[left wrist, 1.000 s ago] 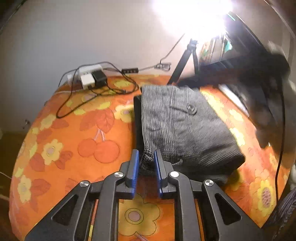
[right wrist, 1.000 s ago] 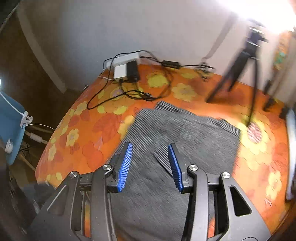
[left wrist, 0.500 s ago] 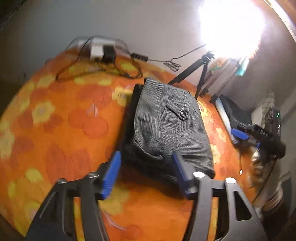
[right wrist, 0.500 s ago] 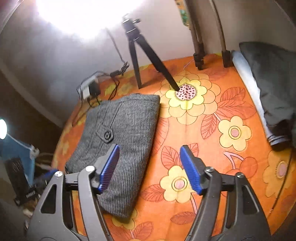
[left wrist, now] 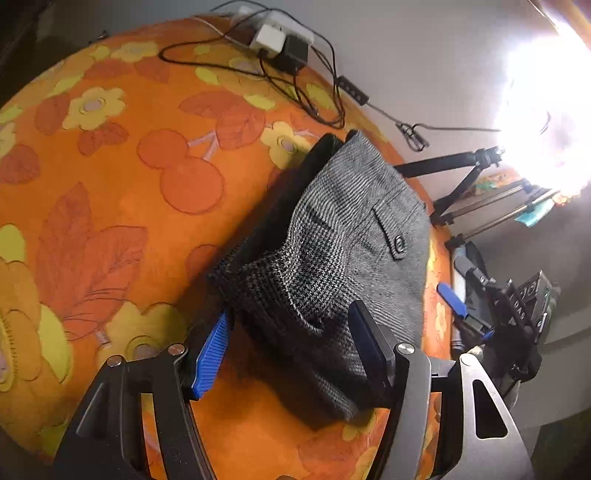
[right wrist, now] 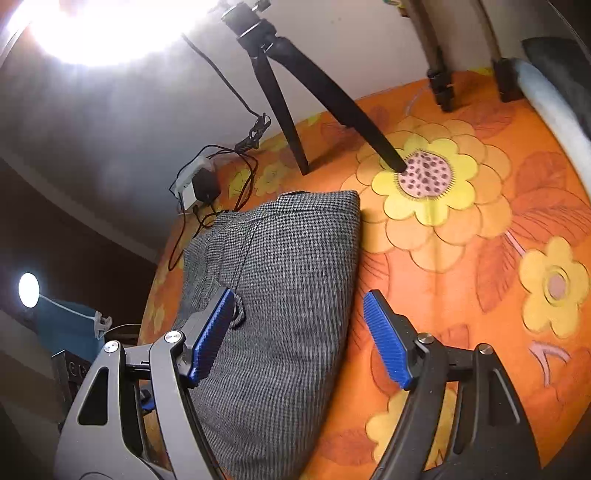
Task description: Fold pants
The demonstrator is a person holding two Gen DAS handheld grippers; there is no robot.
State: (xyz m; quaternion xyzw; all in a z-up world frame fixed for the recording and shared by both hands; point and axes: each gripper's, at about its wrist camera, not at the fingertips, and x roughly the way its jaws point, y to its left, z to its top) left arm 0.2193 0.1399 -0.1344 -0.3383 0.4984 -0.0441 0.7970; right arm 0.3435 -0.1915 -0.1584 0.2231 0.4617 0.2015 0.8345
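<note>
The grey checked pants [left wrist: 343, 251] lie folded in a thick bundle on the orange flowered cloth [left wrist: 110, 177], a buttoned back pocket on top. My left gripper [left wrist: 291, 343] is open, its jaws spread either side of the bundle's near corner, holding nothing. The pants also show in the right wrist view [right wrist: 280, 295]. My right gripper [right wrist: 299, 336] is open over the bundle's right edge, empty. The right gripper also shows at the far right of the left wrist view [left wrist: 454, 306].
A power strip with chargers and cables [left wrist: 280, 44] lies at the far edge by the wall. A black tripod [right wrist: 295, 92] stands on the cloth beyond the pants. A bright lamp [right wrist: 103, 29] glares above. A grey pillow [right wrist: 554, 96] lies at the right.
My left gripper let go of the pants' corner and opened wide. My right gripper swung off the top of the pants to their right edge and opened wider.
</note>
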